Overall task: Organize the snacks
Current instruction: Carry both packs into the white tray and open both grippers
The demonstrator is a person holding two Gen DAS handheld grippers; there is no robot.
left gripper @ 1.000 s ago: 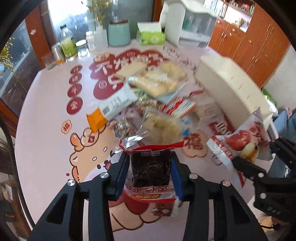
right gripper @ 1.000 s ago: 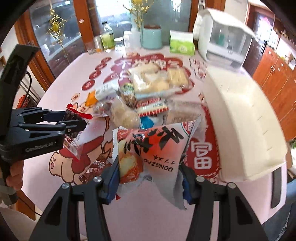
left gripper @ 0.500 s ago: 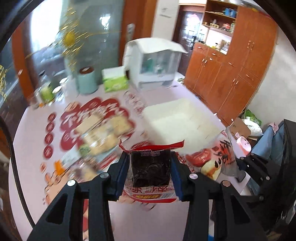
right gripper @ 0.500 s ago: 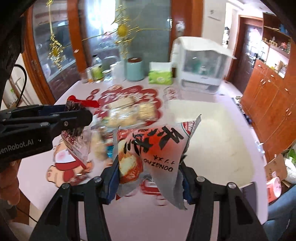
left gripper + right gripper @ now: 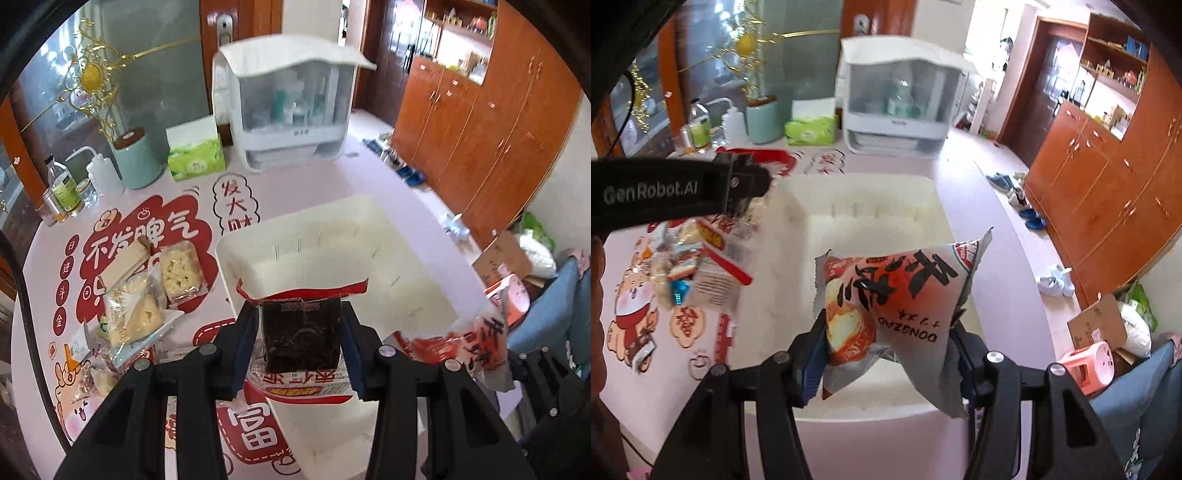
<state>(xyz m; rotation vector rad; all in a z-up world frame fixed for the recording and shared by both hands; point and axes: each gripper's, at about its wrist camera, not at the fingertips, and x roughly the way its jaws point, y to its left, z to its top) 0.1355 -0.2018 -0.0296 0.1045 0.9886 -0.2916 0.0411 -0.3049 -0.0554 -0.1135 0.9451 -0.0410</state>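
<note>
Carried off the snack pile, now over the white bin [image 5: 424, 266]. Left gripper [image 5: 301, 341] clenched on dark packet [image 5: 301, 336]; right gripper [image 5: 886, 345] easing open around red pouch [image 5: 897, 291], pads touching. Step, judged: dropping into bin. Next: full release, then back to remaining snacks [image 5: 147, 291].

Left gripper [image 5: 301, 349]: clamped on a dark snack packet [image 5: 301, 338] with a red top edge
Below it: white bin [image 5: 332, 258]
Table [image 5: 303, 184]: biscuit packs [image 5: 151, 291] left of the bin
Right edge: red-and-white bag [image 5: 476, 343], blurred
</note>
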